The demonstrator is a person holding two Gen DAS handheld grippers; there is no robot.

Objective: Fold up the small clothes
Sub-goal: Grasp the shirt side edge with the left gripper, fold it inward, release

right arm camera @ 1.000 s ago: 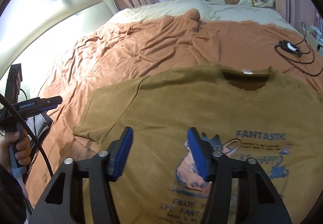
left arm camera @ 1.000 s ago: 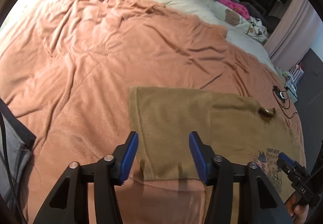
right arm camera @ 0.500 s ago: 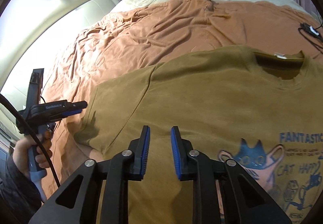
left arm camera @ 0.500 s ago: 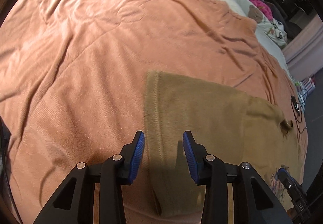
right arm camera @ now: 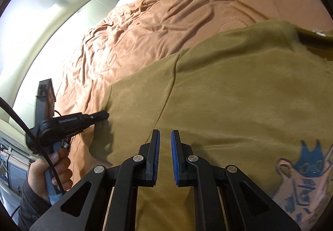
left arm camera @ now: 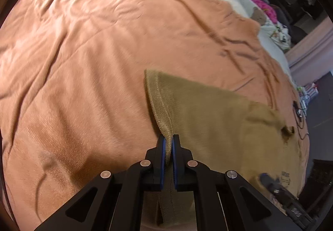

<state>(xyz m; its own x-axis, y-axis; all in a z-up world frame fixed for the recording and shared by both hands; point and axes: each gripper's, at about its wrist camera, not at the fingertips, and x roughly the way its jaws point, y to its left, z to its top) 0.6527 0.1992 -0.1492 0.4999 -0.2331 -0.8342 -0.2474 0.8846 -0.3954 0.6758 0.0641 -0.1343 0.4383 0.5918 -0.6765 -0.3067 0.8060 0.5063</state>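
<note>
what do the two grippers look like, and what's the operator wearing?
Both identical: left gripper and right gripper have black angular linkage frames with silver round pivot pins and flat blue ribbed pads. From the right wrist view, the left unit has a black pistol-style body with white lettering, a pale blue handle, a black cable. Dark sleeve.

Left hand-held gripper pinching olive T-shirt sleeve hem, peach blanket beneath

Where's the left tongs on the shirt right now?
The left tongs are clamped on the sleeve hem of the mustard T-shirt; from the right wrist view they sit at the shirt's left edge, over the orange blanket.
</note>
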